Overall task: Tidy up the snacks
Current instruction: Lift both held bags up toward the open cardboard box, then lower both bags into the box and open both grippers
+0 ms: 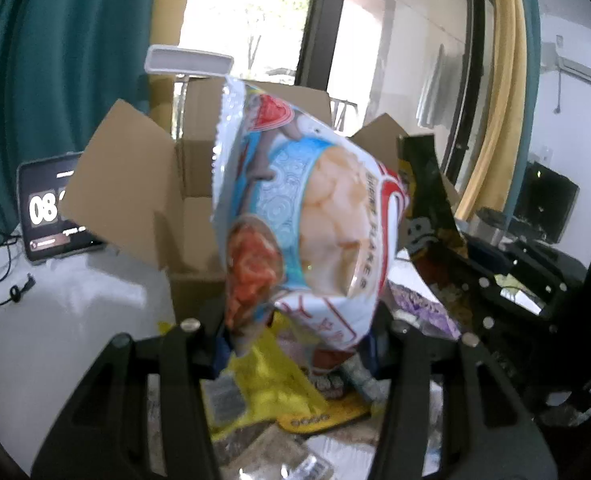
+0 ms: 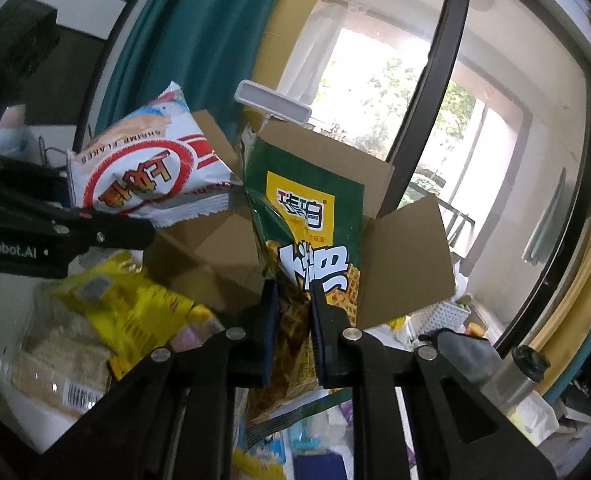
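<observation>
We held the shrimp-flake bag pinched in the left hand-held gripper, its long axis rising steeply from the jaws toward the open cardboard box; "SHRIMP FLAKES" ran along its side. The right hand-held gripper pinched the green snack bag upright, top edge toward the box, its yellow label bearing Chinese characters. Only the left view showed a tablet reading "08" near the desk's far left edge. Only the right view showed "enRobot.AI" on the left tool and a white basket.
</observation>
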`<state>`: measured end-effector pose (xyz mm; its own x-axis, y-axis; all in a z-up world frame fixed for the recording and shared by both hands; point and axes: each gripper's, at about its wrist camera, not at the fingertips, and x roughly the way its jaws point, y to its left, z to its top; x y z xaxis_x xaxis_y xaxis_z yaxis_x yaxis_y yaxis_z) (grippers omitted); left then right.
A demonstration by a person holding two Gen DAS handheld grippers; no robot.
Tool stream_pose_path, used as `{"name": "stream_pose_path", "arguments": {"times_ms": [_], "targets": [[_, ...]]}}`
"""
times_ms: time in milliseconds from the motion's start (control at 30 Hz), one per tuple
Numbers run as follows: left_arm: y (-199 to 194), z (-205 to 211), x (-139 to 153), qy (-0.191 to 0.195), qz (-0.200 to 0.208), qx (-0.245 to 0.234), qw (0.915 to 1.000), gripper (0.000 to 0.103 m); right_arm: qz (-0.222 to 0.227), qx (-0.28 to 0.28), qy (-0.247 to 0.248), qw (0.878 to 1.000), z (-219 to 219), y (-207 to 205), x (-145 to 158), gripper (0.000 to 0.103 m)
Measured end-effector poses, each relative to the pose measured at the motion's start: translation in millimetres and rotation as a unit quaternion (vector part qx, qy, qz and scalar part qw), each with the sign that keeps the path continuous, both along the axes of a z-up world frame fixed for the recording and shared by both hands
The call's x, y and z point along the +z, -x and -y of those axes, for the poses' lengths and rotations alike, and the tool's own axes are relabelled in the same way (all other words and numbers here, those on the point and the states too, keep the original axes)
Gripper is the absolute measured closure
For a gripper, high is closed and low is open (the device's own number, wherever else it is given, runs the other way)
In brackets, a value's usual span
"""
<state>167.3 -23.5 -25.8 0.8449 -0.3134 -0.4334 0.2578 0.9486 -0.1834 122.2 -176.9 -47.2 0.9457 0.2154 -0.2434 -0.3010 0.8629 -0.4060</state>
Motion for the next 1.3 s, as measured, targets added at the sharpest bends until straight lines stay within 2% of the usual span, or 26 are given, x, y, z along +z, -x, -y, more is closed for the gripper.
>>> {"name": "stream_pose_path", "arguments": {"times_ms": [233,333,433,500,567,700,867,1000,1067,1100,1167,1233,1300], "targets": [[-37,2,11,-0.024,0.016,0.014,0.9995,0.052,0.007,0.013,-0.008,1.0,-8,-33,24,0.087],[-50,-3,13,-0.015,0.019,0.017,0.9996,0.052,0.007,0.011,-0.011,1.0,-11,-49,29,0.087],[-65,-13,15,0.012,0.031,0.028,0.9991,0.05,0.002,0.009,-0.015,1.0,-13,-64,31,0.087],[-78,-20,15,0.013,0.035,0.048,0.9981,0.05,-0.001,0.005,-0.013,1.0,-16,-78,33,0.087],[-91,-25,15,0.02,0.031,0.05,0.998,0.05,-0.002,0.002,-0.013,1.0,-17,-87,35,0.087],[-116,-31,11,0.009,0.03,0.058,0.9978,0.049,-0.009,-0.005,-0.018,1.0,-19,-109,38,0.087],[-154,-43,-2,0.024,-0.008,0.075,0.9969,0.034,-0.036,-0.02,-0.034,0.999,-22,-141,42,0.087],[-171,-45,-10,0.018,-0.032,0.09,0.9953,0.025,-0.069,-0.037,-0.048,0.996,-23,-167,39,0.086],[-175,-46,-12,0.039,-0.042,0.079,0.9952,0.008,-0.093,-0.044,-0.056,0.993,-23,-182,33,0.086],[-180,-48,-13,0.052,-0.046,0.073,0.9949,0.005,-0.108,-0.048,-0.059,0.991,-23,-188,28,0.086],[-181,-48,-15,0.056,-0.054,0.068,0.9946,0.002,-0.12,-0.053,-0.074,0.989,-22,-195,19,0.079],[-181,-46,-15,0.05,-0.06,0.062,0.995,0.002,-0.118,-0.057,-0.085,0.988,-20,-193,14,0.044],[-179,-44,-13,0.044,-0.066,0.055,0.9954,0.002,-0.117,-0.053,-0.099,0.987,-16,-190,15,0.028]]}}
